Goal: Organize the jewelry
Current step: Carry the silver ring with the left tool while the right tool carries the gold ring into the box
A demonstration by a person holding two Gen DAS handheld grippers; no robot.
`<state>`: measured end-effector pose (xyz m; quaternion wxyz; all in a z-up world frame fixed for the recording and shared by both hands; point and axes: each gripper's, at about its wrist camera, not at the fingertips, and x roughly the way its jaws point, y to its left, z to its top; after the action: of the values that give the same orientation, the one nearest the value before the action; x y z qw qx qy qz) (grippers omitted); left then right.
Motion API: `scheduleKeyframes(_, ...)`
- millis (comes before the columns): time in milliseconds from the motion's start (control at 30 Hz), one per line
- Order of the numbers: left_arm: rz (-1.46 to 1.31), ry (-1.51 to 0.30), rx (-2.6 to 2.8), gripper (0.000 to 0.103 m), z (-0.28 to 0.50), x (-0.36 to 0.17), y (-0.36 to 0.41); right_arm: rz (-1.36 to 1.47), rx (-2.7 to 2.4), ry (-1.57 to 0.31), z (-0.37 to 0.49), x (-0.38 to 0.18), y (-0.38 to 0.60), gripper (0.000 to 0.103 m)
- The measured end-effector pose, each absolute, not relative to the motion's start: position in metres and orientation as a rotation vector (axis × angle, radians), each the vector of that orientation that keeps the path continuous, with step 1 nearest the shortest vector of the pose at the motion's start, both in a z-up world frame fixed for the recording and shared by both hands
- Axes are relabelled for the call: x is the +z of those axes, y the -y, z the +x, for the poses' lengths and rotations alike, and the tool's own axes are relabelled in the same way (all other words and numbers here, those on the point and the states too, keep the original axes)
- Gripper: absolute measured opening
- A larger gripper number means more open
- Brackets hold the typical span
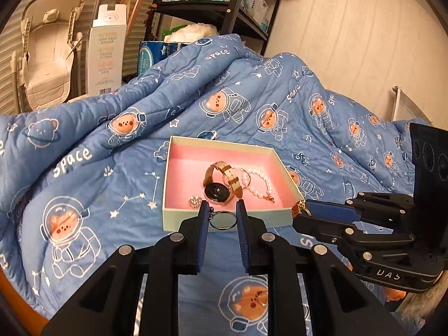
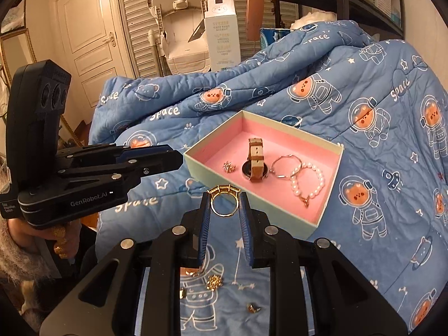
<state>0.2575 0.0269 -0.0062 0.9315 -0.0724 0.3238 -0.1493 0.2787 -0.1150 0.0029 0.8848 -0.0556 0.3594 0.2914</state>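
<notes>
A pale green box with a pink lining point(image 1: 179, 165) point(image 2: 280, 140) lies on the blue quilt. It holds a rose-gold watch point(image 1: 221, 184) point(image 2: 255, 159), a pearl bracelet point(image 1: 259, 180) point(image 2: 308, 180), a small sparkly brooch point(image 1: 195, 201) point(image 2: 229, 167) and a silver hoop point(image 2: 285, 163). My left gripper point(image 1: 222, 218) is shut on a silver hoop earring point(image 1: 222, 219) just before the box's near wall. My right gripper point(image 2: 225, 204) is shut on a gold ring point(image 2: 224, 200) point(image 1: 298, 208) near the box's front corner.
Small gold pieces point(image 2: 214, 281) point(image 2: 253, 308) lie on the quilt point(image 2: 378, 145) below my right gripper, and a ring point(image 1: 263, 298) lies under my left. The quilt rises in folds behind the box. A shelf unit point(image 1: 224, 5), a white carton point(image 1: 107, 50) and a baby chair point(image 1: 47, 50) stand behind.
</notes>
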Motion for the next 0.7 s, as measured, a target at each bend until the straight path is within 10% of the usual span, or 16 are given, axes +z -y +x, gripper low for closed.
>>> scheduleKeyframes(700,-0.068,-0.824,-0.232,0.019,0.348,-0.027,-0.020,-0.215,0.528,-0.899,0.381,-0.024,0.101,0.021)
